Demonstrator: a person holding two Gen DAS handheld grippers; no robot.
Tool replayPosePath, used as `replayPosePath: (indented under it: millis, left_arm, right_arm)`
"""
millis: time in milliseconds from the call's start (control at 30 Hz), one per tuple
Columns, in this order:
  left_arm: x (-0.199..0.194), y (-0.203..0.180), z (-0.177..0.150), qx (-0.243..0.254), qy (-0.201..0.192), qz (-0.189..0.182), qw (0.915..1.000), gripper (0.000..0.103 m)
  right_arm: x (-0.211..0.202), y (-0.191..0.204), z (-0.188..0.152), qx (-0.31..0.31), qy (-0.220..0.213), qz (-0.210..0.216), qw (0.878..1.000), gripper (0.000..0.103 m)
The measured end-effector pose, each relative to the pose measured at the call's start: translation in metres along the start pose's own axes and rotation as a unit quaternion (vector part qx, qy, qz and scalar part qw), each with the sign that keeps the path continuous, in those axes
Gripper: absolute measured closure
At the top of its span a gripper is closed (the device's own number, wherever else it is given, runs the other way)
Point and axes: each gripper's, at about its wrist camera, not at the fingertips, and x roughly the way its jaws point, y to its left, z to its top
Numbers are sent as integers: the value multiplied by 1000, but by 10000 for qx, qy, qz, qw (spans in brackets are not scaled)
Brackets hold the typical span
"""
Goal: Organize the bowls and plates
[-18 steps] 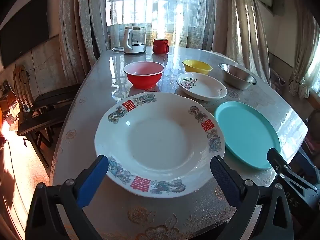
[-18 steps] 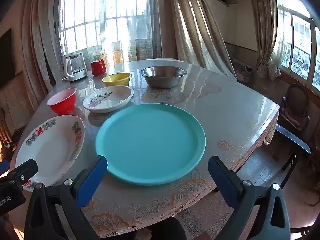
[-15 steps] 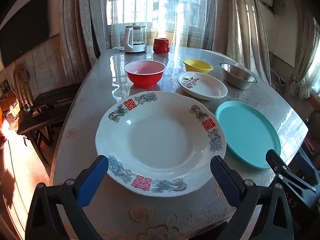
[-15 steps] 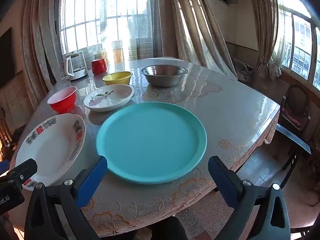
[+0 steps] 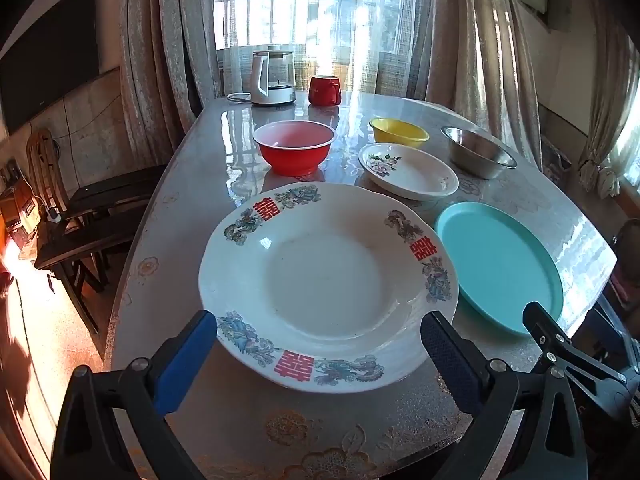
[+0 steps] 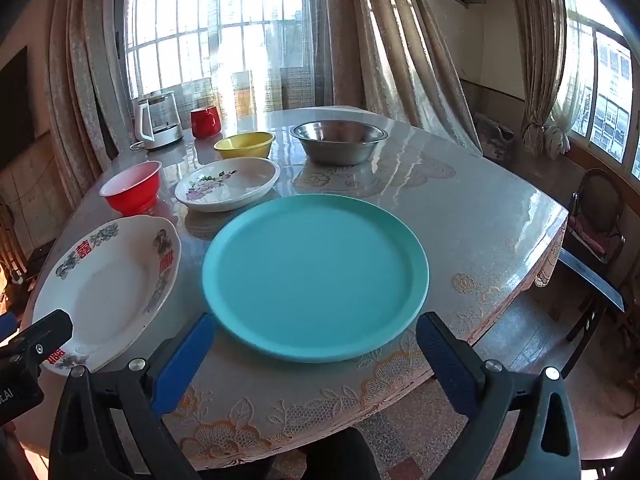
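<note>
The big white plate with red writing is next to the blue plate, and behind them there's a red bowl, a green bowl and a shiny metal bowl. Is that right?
Almost. No bowl is green: the one between the red bowl and the shiny metal bowl is a yellow bowl, as the right wrist view shows. The big white plate does sit beside the blue plate.

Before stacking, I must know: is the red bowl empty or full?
Empty. The red bowl stands upright on the table, and its inside shows nothing.
</note>
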Motion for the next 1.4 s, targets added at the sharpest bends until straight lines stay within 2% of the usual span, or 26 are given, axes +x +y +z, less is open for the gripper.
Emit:
replayPosePath:
  millis: [233,1400]
  left_arm:
    - [0,3,2,28,-27,84,10000,0]
    - [1,4,-2,18,18,93,10000,0]
  right_arm:
    - [4,0,3,34,154,120,9998,0]
    - [3,4,-1,23,163,246,9996,0]
